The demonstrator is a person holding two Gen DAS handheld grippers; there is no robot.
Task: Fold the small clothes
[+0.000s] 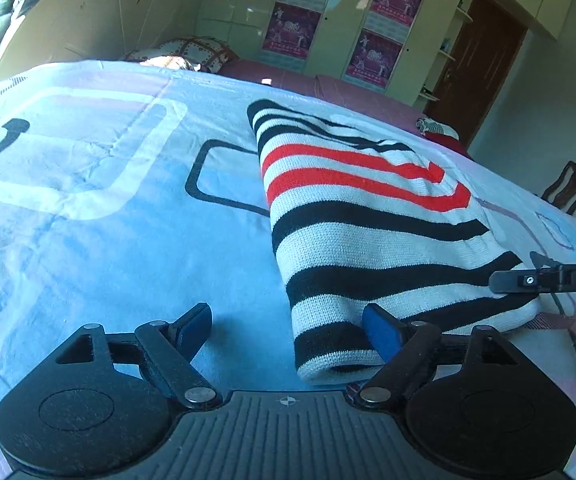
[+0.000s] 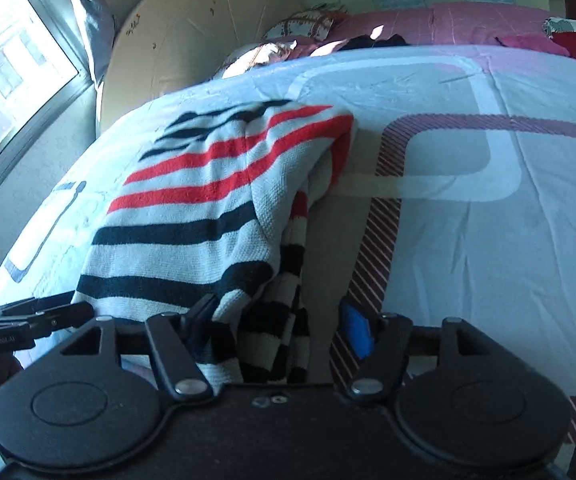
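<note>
One striped sweater (image 1: pixel 368 216) lies folded on the light-blue bedspread (image 1: pixel 88 220).

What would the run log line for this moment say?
left gripper: open, beside folded black, white and red striped knit sweater | right gripper: open over sweater's near edge | surface: light blue patterned bedspread
</note>
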